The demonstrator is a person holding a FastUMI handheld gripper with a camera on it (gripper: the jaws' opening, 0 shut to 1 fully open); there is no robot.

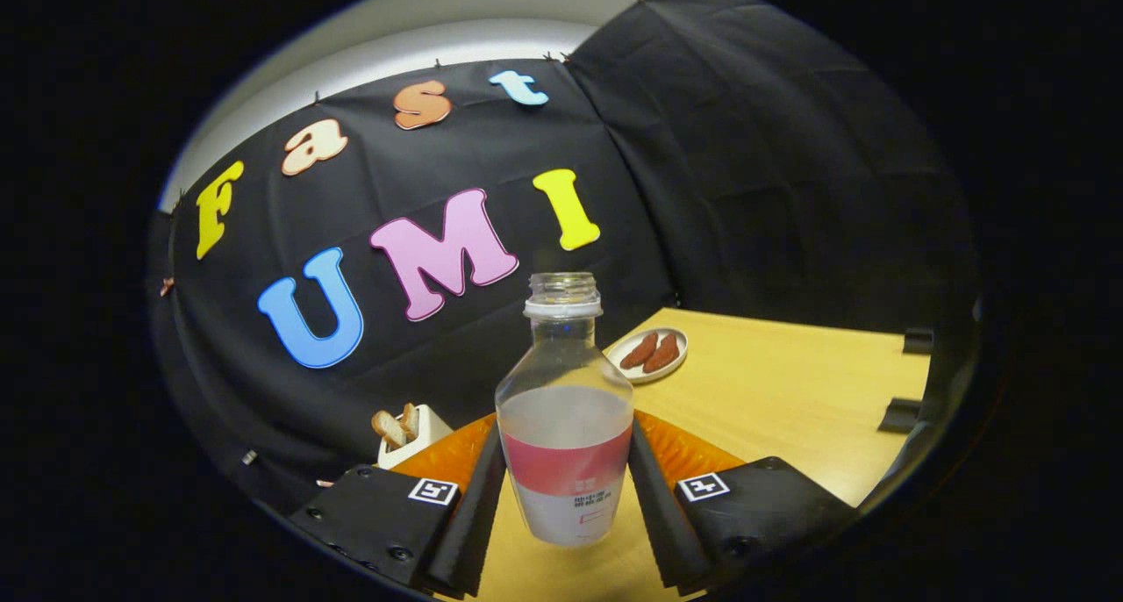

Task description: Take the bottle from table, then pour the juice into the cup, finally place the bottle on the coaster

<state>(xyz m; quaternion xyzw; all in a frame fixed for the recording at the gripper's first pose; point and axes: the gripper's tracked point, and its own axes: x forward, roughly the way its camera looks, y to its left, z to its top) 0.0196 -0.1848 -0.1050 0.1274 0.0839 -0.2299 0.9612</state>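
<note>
A clear uncapped bottle [564, 409] with a red and white label and pale juice up to about its shoulder stands upright between my two fingers. My gripper [566, 479] is shut on the bottle, one finger pressing each side of the label. The bottle's base hangs above the wooden table [772, 391], so it looks lifted.
A small white plate [649, 354] with two brown pieces lies on the table beyond the bottle to the right. A white toaster [408, 433] with bread slices stands at the left near the cloth wall. Two dark clamps [904, 413] sit on the table's far right edge.
</note>
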